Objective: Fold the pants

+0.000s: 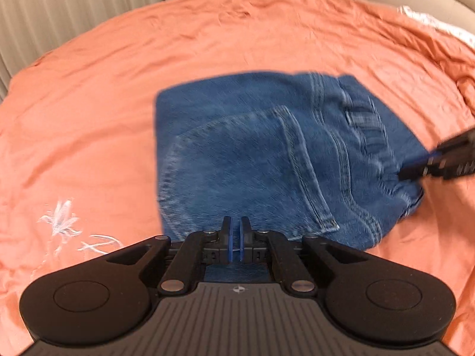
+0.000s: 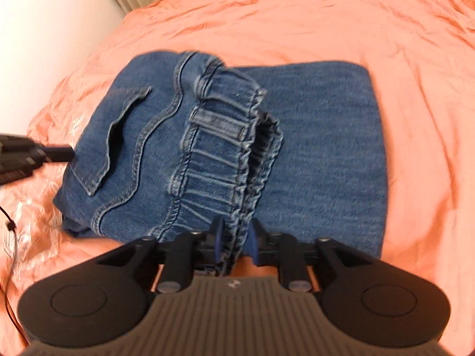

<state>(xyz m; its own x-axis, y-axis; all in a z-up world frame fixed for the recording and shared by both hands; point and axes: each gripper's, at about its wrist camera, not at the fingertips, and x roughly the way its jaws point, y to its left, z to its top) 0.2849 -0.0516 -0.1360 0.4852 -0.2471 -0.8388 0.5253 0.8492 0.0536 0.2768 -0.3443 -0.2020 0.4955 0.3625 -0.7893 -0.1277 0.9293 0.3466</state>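
Blue jeans (image 1: 252, 154) lie folded into a compact stack on the orange bedsheet (image 1: 118, 89), back pocket up. My left gripper (image 1: 235, 231) sits at the near edge of the stack with its jaws nearly closed; a thin edge of denim seems to lie between them. My right gripper (image 2: 234, 237) is shut on the gathered elastic waistband (image 2: 225, 160) and holds it over the folded legs (image 2: 320, 148). The right gripper also shows at the right edge of the left wrist view (image 1: 415, 169), the left gripper at the left edge of the right wrist view (image 2: 59, 152).
The orange sheet (image 2: 297, 23) covers the whole bed, with white embroidery (image 1: 62, 219) near the left gripper. A ribbed beige headboard (image 1: 74, 6) stands behind. A white wall (image 2: 44, 44) borders the bed on the left of the right wrist view.
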